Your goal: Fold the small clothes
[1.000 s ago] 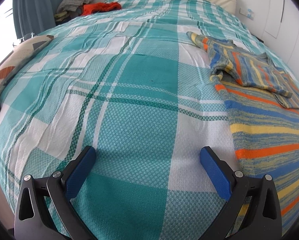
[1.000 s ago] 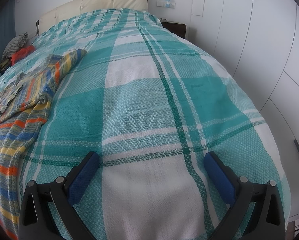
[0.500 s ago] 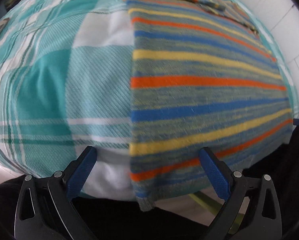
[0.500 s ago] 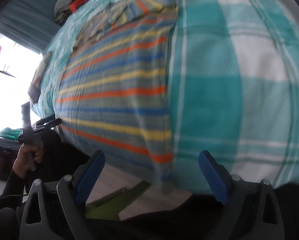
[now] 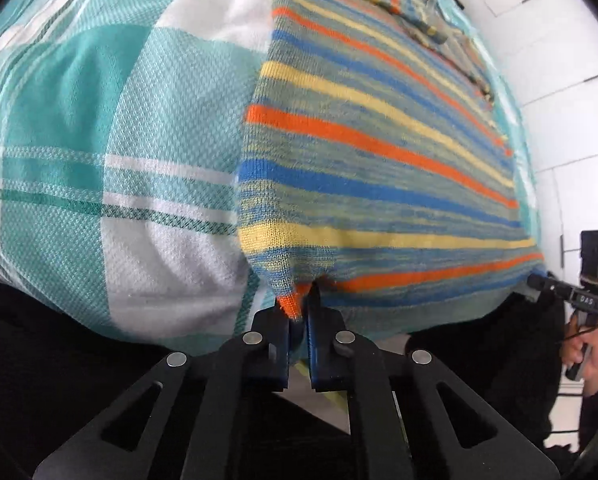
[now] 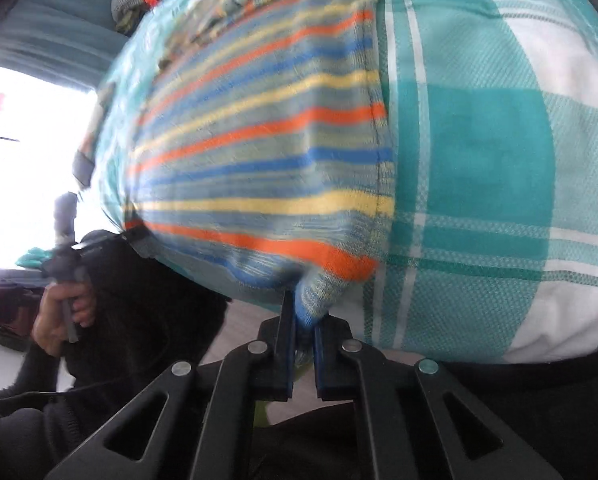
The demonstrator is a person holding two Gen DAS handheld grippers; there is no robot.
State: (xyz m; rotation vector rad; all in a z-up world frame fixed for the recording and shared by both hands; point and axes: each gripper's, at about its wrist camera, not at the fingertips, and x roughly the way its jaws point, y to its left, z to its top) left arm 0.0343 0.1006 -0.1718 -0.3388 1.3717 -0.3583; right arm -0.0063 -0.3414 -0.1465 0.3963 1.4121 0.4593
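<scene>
The striped sweater (image 5: 379, 152) lies flat at the bed (image 5: 79, 128) edge. Left gripper (image 5: 297, 320) and right gripper (image 6: 303, 328) have just clamped its hem corners; lift both evenly, keeping the hem taut.

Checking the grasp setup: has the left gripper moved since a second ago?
Yes. The left gripper swung from the bare plaid bedspread to the striped sweater hem at the bed edge, closing on it.

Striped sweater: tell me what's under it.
The striped sweater lies on the teal plaid bedspread, which shows beside it. Whatever is beneath its middle is covered. The left gripper and right gripper pinch its hem corners.
</scene>
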